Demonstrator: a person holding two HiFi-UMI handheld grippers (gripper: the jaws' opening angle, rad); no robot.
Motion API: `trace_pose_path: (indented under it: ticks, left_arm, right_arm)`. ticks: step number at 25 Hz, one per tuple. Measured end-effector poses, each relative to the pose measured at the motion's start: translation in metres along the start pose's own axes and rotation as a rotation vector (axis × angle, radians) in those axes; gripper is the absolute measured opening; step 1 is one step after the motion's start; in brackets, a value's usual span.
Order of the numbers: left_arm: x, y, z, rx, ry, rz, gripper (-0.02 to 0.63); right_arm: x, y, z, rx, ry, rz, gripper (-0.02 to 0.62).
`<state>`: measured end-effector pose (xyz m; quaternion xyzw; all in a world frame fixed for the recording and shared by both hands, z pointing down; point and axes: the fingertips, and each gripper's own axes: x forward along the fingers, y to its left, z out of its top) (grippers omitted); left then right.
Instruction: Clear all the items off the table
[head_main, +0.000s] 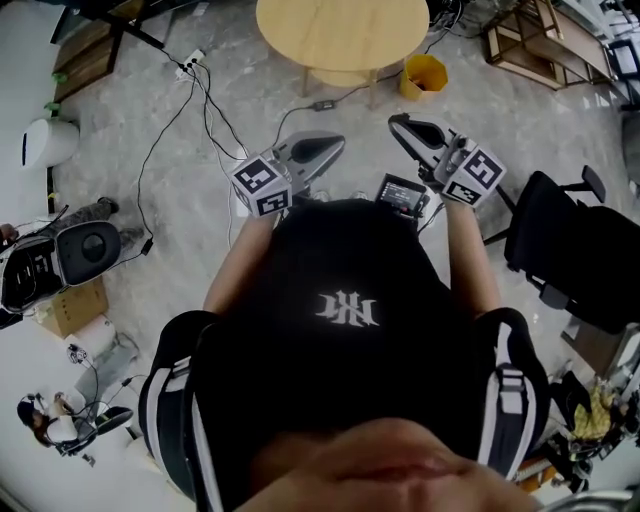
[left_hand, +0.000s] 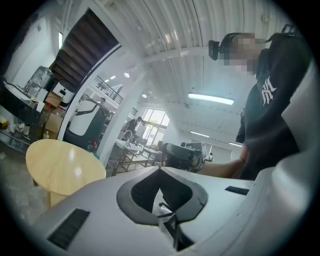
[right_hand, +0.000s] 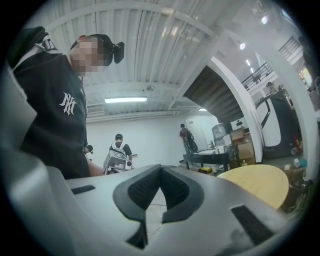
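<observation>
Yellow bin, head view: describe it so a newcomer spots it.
Find the round pale wooden table at the top of the head view. By its lower right edge stands a small yellow bin, the only bright yellow thing there.

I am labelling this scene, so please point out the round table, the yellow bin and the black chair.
round table (head_main: 340, 30), head view, on its wooden top.
yellow bin (head_main: 424, 80), head view, on its side wall.
black chair (head_main: 575, 255), head view, on the black upholstery.
</observation>
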<state>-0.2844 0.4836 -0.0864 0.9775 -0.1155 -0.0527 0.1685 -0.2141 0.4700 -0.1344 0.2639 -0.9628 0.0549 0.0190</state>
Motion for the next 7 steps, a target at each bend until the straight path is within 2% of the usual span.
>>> trace_pose_path:
  ticks: [4,7]
  left_arm:
    - [-0.001,0.009,0.000,0.016,0.015,0.065,0.012]
    - [-0.001,0.020,0.015,0.036,-0.016,0.092,0.012]
  right_arm:
    - [0.000,-0.001,0.002,-0.010,0.002,-0.005,0.000]
    - [0.007,-0.005,0.013,-0.042,-0.005,0.009,0.000]
